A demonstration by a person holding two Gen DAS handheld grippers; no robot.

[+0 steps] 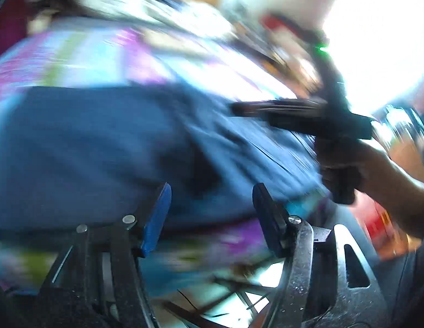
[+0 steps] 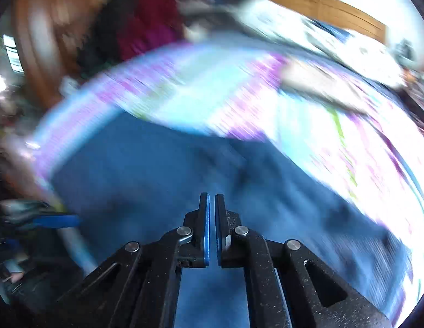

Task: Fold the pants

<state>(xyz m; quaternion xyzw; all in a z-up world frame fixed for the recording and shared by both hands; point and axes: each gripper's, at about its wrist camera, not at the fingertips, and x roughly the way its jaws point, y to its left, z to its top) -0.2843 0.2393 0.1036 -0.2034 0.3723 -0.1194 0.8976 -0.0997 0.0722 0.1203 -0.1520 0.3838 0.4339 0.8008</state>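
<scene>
Both pictures are strongly blurred, so only the big shapes are sure.

The left gripper (image 1: 212,199) is released: its two blue pads (image 1: 157,216) stand wide apart, with nothing between them. Directly ahead of these pads lie the blue pants (image 1: 97,147), spread over a bedsheet (image 1: 83,54) with a pattern of purple, light blue and green. The cloth fills the space in front of the claw and to its left, and the near edge of the pants runs just behind the pad tips. I cannot tell if the pads touch the cloth.

Ahead and to the right of the left claw, the right gripper (image 1: 239,108) reaches in over the pants from the right side. A hand (image 1: 359,164) holds its dark handle, and a small green light shines at the top of the device.

From its own camera, the right gripper (image 2: 212,199) is clenched — the two blue pads (image 2: 205,232) are almost together, with only a thin slit between them. I see no cloth pinched in this slit, although the blur makes it not fully sure. The pants (image 2: 146,169) lie under and ahead of this claw, and the bright patterned bedsheet (image 2: 212,87) continues beyond them and to the right. Far to the left of the claw, low in the picture, one blue pad of the left gripper (image 2: 56,220) shows — very smeared.
</scene>
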